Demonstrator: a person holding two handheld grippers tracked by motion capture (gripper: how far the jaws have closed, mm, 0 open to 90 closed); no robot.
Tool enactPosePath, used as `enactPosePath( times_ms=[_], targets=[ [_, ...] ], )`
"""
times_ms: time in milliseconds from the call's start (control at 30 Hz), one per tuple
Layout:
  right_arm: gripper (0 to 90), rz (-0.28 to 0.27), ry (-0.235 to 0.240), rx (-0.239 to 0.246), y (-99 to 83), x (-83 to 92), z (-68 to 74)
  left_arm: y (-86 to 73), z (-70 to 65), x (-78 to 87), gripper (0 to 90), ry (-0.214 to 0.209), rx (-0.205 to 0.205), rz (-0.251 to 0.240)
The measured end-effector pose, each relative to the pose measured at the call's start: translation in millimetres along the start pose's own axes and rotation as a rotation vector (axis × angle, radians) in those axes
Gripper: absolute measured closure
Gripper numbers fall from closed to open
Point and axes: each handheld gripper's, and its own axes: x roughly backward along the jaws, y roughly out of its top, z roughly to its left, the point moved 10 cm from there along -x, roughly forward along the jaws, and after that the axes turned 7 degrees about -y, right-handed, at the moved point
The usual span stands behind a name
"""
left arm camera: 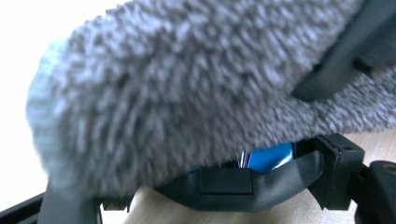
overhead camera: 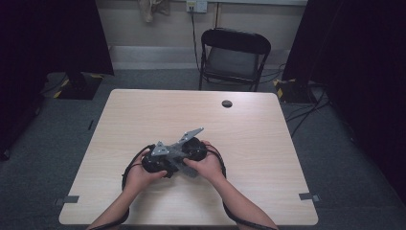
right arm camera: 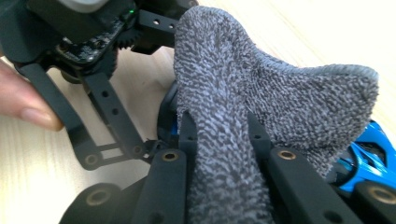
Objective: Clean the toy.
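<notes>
A fuzzy grey sock (right arm camera: 261, 98) hangs between my two grippers, which meet just in front of the table's middle. My right gripper (right arm camera: 222, 133) is shut on the sock's narrow part, one black jaw on each side of it. The sock's wider end reaches up to the left gripper's black body (right arm camera: 79, 32), where a fingertip of the person's hand (right arm camera: 32, 114) shows. In the left gripper view the sock (left arm camera: 163, 93) drapes across the lens and hides that gripper's jaws. From above, my left gripper (overhead camera: 165, 165) and right gripper (overhead camera: 182, 160) nearly touch, and the sock (overhead camera: 189, 170) pokes out below them.
The light wooden table (overhead camera: 249, 143) has a round cable hole (overhead camera: 227, 103) near its far edge. A black folding chair (overhead camera: 233, 57) stands behind it. Dark curtains hang on both sides, and cables lie on the floor at the right (overhead camera: 306, 105).
</notes>
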Motion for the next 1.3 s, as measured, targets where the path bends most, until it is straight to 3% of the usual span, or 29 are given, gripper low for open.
enactPosePath(
  times_ms=[100,300,467,600,733,967,1300],
  targets=[
    [75.7,-0.029,-0.005,-0.041,1.7,6.7,-8.7,0.0,-0.3,-0.1,24.3,-0.002,0.002,-0.001],
    [75.7,-0.060,-0.073,-0.119,-5.5,31.2,-49.8,0.0,-0.4,-0.1,24.3,-0.002,0.003,-0.001],
    [75.7,-0.057,-0.173,-0.171,-18.8,46.6,-88.6,0.0,-0.3,-0.1,24.3,-0.001,0.003,0.000],
    [75.7,-0.028,-0.229,-0.191,-31.7,46.1,-106.6,0.0,-0.3,-0.2,24.3,-0.002,0.003,-0.001],
    [75.6,0.001,-0.239,-0.211,-41.5,36.1,-110.9,0.0,-0.3,-0.1,24.3,-0.002,0.003,-0.001],
    [75.6,0.031,-0.221,-0.206,-45.0,15.9,-102.3,0.0,-0.4,-0.1,24.3,-0.003,0.003,-0.001],
    [75.6,0.028,-0.175,-0.183,-39.4,17.1,-90.8,0.0,-0.3,-0.1,24.2,-0.002,0.003,-0.001]
  ],
)
